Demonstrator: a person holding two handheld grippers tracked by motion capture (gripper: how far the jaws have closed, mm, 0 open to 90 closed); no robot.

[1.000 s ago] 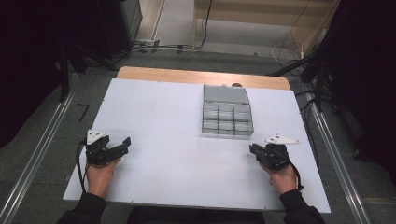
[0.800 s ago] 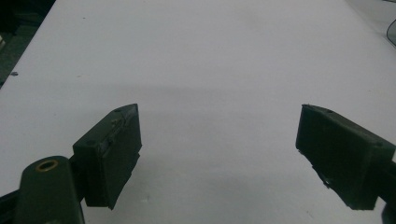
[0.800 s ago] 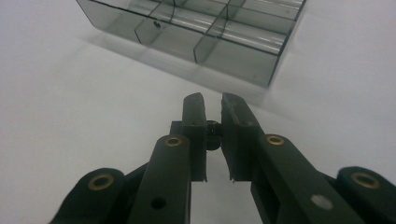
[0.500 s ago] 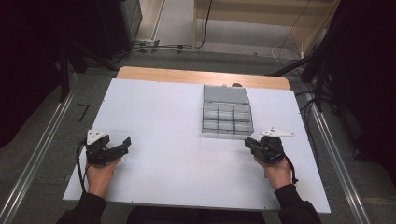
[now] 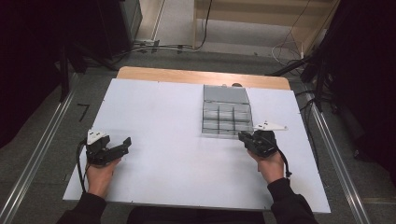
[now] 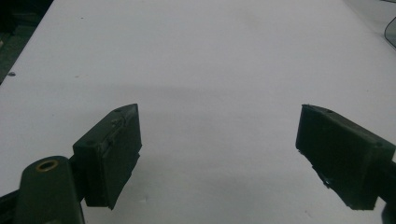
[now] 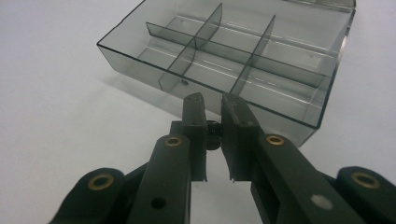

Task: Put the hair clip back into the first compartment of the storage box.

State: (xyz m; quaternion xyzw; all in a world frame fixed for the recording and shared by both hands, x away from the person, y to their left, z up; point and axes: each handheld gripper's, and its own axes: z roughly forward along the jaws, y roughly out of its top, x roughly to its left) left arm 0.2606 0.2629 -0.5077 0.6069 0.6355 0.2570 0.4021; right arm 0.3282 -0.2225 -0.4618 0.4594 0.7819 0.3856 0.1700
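Note:
A clear grey compartment box (image 5: 226, 119) lies on the white table (image 5: 163, 116), its lid (image 5: 225, 94) folded back on the far side. Its compartments look empty. In the right gripper view the box (image 7: 140, 56) is just ahead of my right gripper (image 7: 212, 100), whose jaws are shut to a narrow gap. A small dark round spot sits deep between them; I cannot tell what it is. From above, my right gripper (image 5: 243, 136) is at the box's near right corner. My left gripper (image 5: 123, 145) rests at the near left, and its jaws (image 6: 219, 112) stand wide open over bare table.
A wooden strip (image 5: 201, 77) borders the table's far edge. Metal rails (image 5: 42, 154) run along both sides on the floor, and cables (image 5: 159, 46) lie beyond the table. The white surface stretches between the two grippers.
My right gripper has moved forward and a little left, up to the box's near right corner. The left gripper has stayed put.

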